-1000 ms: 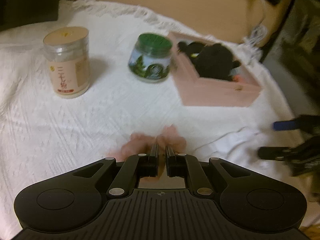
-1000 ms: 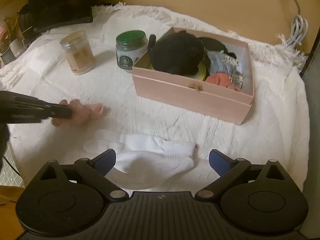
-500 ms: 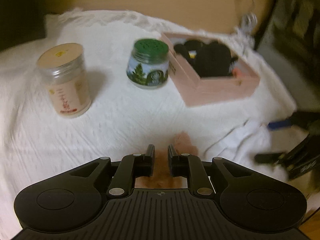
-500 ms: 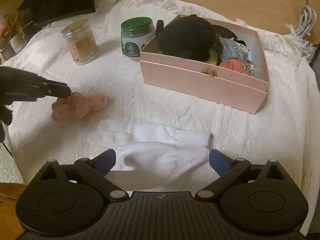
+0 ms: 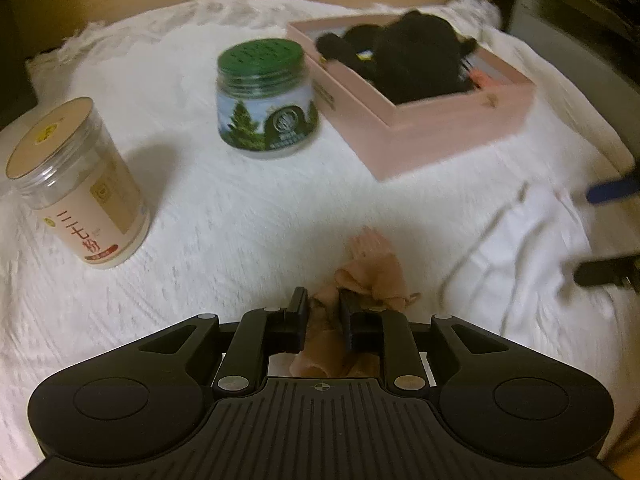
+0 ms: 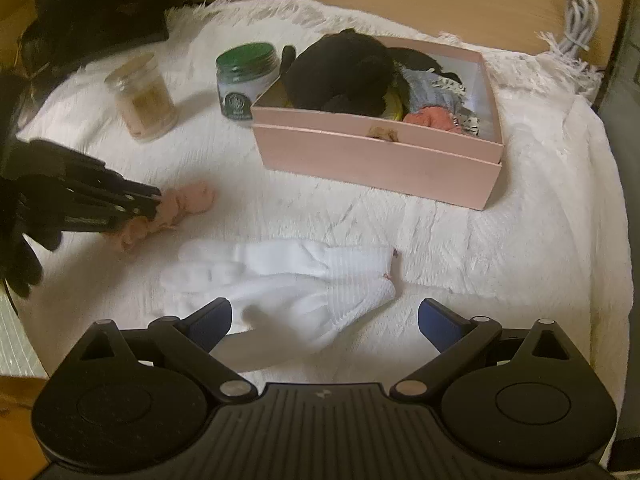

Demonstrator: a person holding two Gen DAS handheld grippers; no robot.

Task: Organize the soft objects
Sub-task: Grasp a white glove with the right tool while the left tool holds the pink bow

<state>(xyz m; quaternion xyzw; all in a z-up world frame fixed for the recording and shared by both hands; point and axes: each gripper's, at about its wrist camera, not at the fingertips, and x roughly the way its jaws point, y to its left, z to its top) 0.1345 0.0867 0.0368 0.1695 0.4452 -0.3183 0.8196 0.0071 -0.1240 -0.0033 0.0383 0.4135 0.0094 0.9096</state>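
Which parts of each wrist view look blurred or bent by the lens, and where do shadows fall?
Left wrist view: motion blur smears the pink box and green-lidded jar; the tan-lidded jar casts a soft shadow to its right. Right wrist view: the white glove is soft-edged, the left hand-held gripper smeared; fisheye curves the white cloth edges.

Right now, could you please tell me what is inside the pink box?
The pink box holds a large black soft item, a coral-pink fabric piece and pale patterned cloth. A yellow edge peeks beneath the black item; anything deeper is covered.

The clear jar reads "三七粉".
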